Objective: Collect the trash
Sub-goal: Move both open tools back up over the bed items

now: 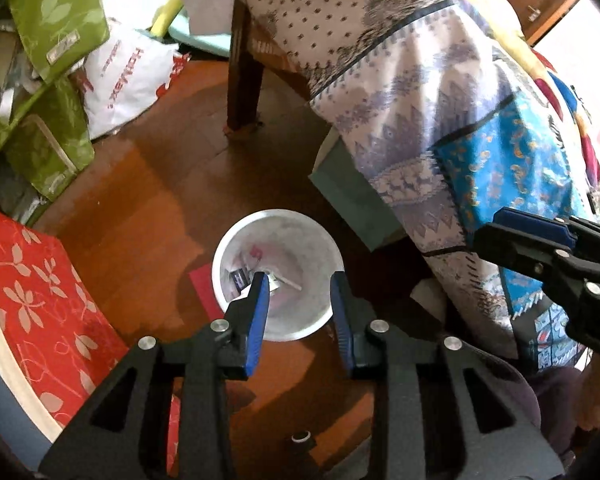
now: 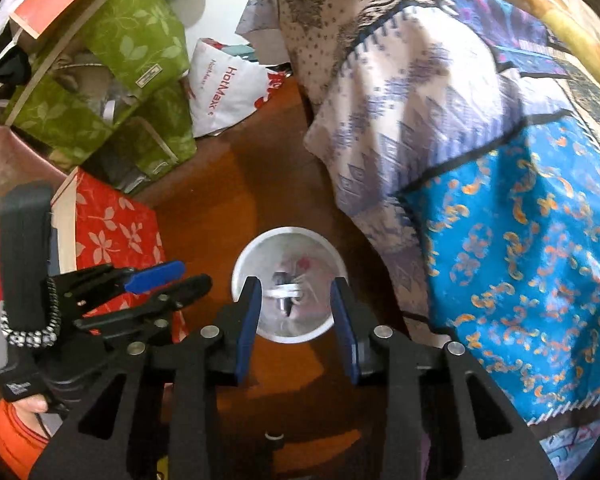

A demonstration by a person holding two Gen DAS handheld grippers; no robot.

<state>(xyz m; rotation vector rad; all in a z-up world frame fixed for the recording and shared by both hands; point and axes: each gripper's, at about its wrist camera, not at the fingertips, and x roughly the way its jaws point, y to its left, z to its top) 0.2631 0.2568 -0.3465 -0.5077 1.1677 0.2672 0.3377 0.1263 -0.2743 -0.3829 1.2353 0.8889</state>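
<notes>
A white round bin stands on the wooden floor, also seen in the right wrist view. Inside it lie scraps: a dark wrapper, a pink bit and a white stick. My left gripper hangs right over the bin, jaws apart, nothing pressed between the blue pads. My right gripper hovers over the same bin, also open. A blurred white strip shows below its fingers, inside the bin's mouth. Each gripper appears in the other's view: the right, the left.
A patterned cloth drapes down on the right, close to the bin. A wooden table leg stands behind. Green leaf-print bags, a white plastic bag and a red floral box crowd the left. A red card lies by the bin.
</notes>
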